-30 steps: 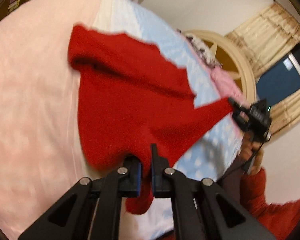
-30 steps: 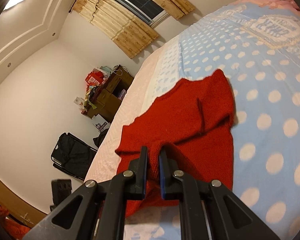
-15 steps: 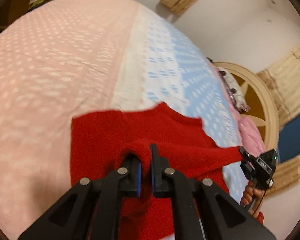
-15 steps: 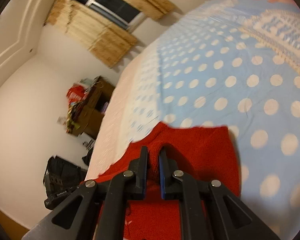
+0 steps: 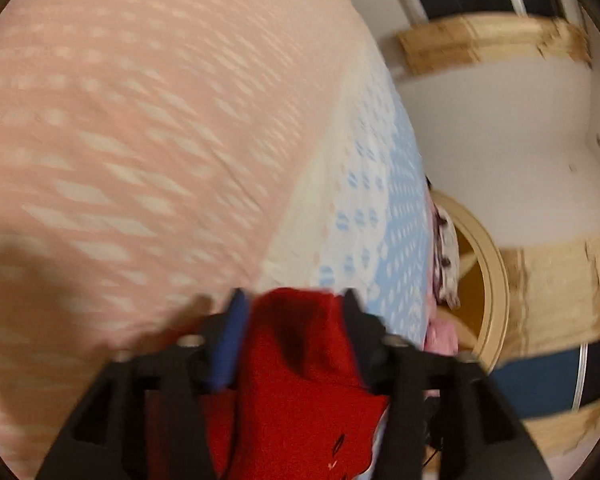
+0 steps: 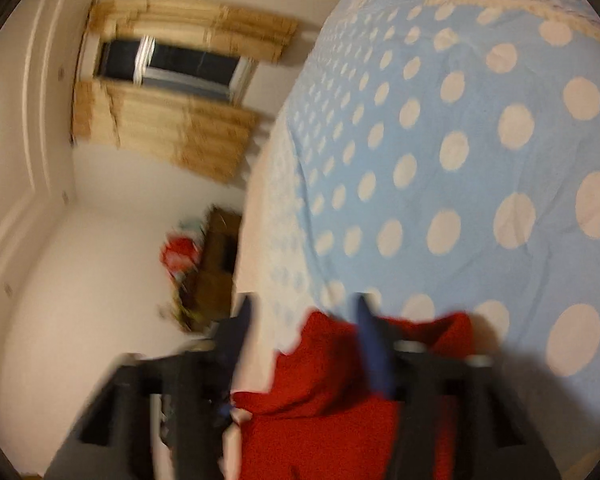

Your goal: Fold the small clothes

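The red knitted garment (image 5: 300,380) lies bunched on the bed at the bottom of the left wrist view. A raised fold of it stands between the spread fingers of my left gripper (image 5: 294,308), whose jaws are opening; its pads look clear of the cloth. In the right wrist view the same red garment (image 6: 324,408) lies low under my right gripper (image 6: 302,312). Its jaws are opening too, with a hump of cloth between them and more beyond the right finger (image 6: 374,344). Both views are blurred.
The bed carries a pink dotted cover (image 5: 140,140) on the left and a blue polka-dot cover (image 6: 460,160) on the right. A round wooden headboard (image 5: 496,300) stands at the bed's end. A curtained window (image 6: 172,64) and a cluttered wooden cabinet (image 6: 216,264) line the walls.
Both grippers carried the garment's pinched edge forward and down across the bed. Their jaws have now spread apart and let go of the cloth.
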Available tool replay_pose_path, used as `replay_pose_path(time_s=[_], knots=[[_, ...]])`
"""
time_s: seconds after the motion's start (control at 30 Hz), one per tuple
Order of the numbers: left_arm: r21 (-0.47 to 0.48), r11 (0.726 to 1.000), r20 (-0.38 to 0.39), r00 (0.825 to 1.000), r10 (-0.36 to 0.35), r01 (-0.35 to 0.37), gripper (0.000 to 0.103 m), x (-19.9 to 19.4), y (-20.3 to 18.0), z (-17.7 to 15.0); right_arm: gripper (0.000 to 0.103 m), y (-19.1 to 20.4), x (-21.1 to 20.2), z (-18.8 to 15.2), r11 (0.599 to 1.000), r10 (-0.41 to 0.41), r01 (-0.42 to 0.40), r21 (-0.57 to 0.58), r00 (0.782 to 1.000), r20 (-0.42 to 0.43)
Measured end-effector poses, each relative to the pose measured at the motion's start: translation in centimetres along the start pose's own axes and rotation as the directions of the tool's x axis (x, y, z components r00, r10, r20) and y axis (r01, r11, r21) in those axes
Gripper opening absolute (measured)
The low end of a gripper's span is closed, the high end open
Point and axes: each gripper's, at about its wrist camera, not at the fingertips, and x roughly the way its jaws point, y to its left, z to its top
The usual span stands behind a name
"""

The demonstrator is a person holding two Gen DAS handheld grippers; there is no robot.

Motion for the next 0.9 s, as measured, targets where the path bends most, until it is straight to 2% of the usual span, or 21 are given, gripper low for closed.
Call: replay_pose_path(time_s=[0.07,0.13,0.23,0.3,0.4,0.47,0.5,0.53,0.57,0.67,0.7,0.77,0.83,0.87,0.9], knots=[[0.025,1.0,0.044,0.999,0.016,-0.017,0.062,-1.3,0.0,-0.1,0.065,1.5,-0.6,-0.3,0.992,-0.088,0.089,-0.084,0.996,0.02],[0.12,0.989,0.087,0.993,0.079,-0.089,0.062,-2.6,-1.0,-1.2,0.065,3.0,-1.1,-1.1,0.967,-0.168,0.171,-0.191,0.985,0.028],[0.272,0.949,0.094,0.986,0.14,-0.161,0.066,-3.4,-2.3,-4.1,0.065,4.4,-2.0,-3.2,0.935,-0.204,0.191,-0.299,0.979,-0.014],[0.356,0.916,0.119,0.982,0.149,-0.183,0.074,-4.0,-2.8,-6.7,0.065,5.2,-3.1,-5.1,0.906,-0.227,0.204,-0.371,0.974,-0.018],[0.49,0.845,0.146,0.976,0.16,-0.212,0.075,-4.6,-3.0,-11.3,0.064,6.1,-4.9,-8.5,0.824,-0.304,0.276,-0.494,0.952,0.025],[0.542,0.8,0.177,0.965,0.192,-0.258,0.075,-4.6,-2.9,-13.6,0.049,6.7,-5.8,-11.3,0.745,-0.376,0.336,-0.576,0.925,0.053],[0.553,0.781,0.199,0.957,0.213,-0.289,0.075,-4.4,-2.8,-14.3,0.04,6.6,-6.4,-12.5,0.712,-0.408,0.362,-0.602,0.91,0.065],[0.557,0.763,0.227,0.944,0.238,-0.327,0.075,-4.3,-2.5,-15.2,0.037,6.8,-6.9,-13.6,0.684,-0.425,0.376,-0.626,0.902,0.077],[0.557,0.753,0.242,0.936,0.257,-0.351,0.075,-4.0,-2.3,-15.7,0.037,6.9,-7.3,-14.6,0.663,-0.432,0.378,-0.646,0.898,0.083],[0.552,0.703,0.282,0.893,0.349,-0.449,0.075,-2.7,-1.4,-17.0,0.036,6.7,-7.3,-17.8,0.565,-0.488,0.403,-0.72,0.867,0.102],[0.54,0.689,0.299,0.875,0.38,-0.483,0.075,-2.5,-0.9,-17.3,0.036,6.6,-7.1,-18.3,0.552,-0.497,0.408,-0.727,0.861,0.106],[0.532,0.683,0.315,0.866,0.389,-0.501,0.076,-2.6,-0.4,-17.9,0.036,5.9,-6.9,-19.5,0.541,-0.514,0.401,-0.739,0.853,0.086],[0.528,0.672,0.335,0.854,0.397,-0.52,0.079,-3.0,0.2,-18.6,0.036,5.2,-6.5,-20.3,0.511,-0.55,0.42,-0.75,0.83,0.091],[0.522,0.668,0.343,0.848,0.404,-0.53,0.082,-3.2,0.3,-18.8,0.036,4.5,-6.3,-20.6,0.49,-0.577,0.438,-0.753,0.811,0.097],[0.509,0.668,0.353,0.84,0.412,-0.542,0.085,-3.4,0.8,-19.0,0.036,3.8,-6.2,-20.7,0.489,-0.592,0.448,-0.749,0.8,0.092]])
